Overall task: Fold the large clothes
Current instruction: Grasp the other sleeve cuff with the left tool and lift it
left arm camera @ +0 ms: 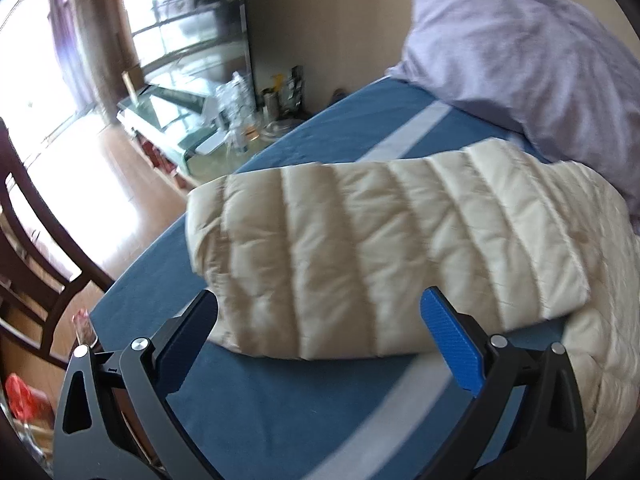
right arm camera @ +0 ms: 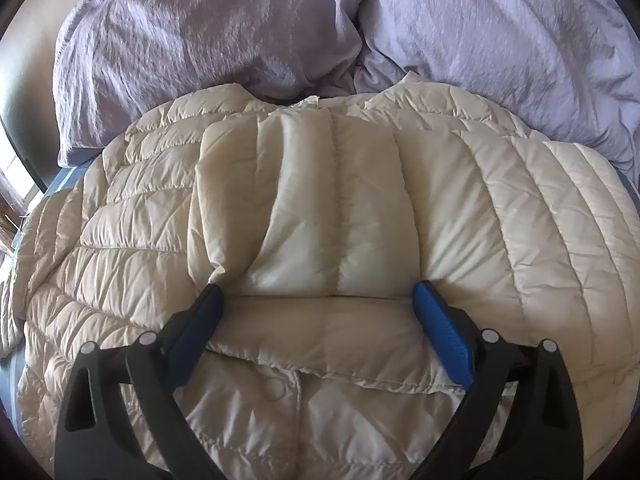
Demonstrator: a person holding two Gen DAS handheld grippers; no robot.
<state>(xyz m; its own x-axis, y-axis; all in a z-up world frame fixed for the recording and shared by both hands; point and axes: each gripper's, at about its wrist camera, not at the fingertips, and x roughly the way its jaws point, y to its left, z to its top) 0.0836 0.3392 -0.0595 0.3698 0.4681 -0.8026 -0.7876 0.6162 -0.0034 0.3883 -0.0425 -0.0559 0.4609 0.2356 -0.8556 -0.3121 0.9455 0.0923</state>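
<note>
A cream quilted puffer jacket lies spread on a blue bedsheet. In the left wrist view one sleeve lies stretched across the sheet toward the bed's edge. My left gripper is open, its fingers just short of the sleeve's near edge, touching nothing. My right gripper is open, its fingers resting on either side of a folded-over panel of the jacket, not clamped on it.
Lavender pillows lie at the head of the bed, touching the jacket's collar end; one also shows in the left wrist view. A glass table with bottles and a dark wooden chair stand beside the bed.
</note>
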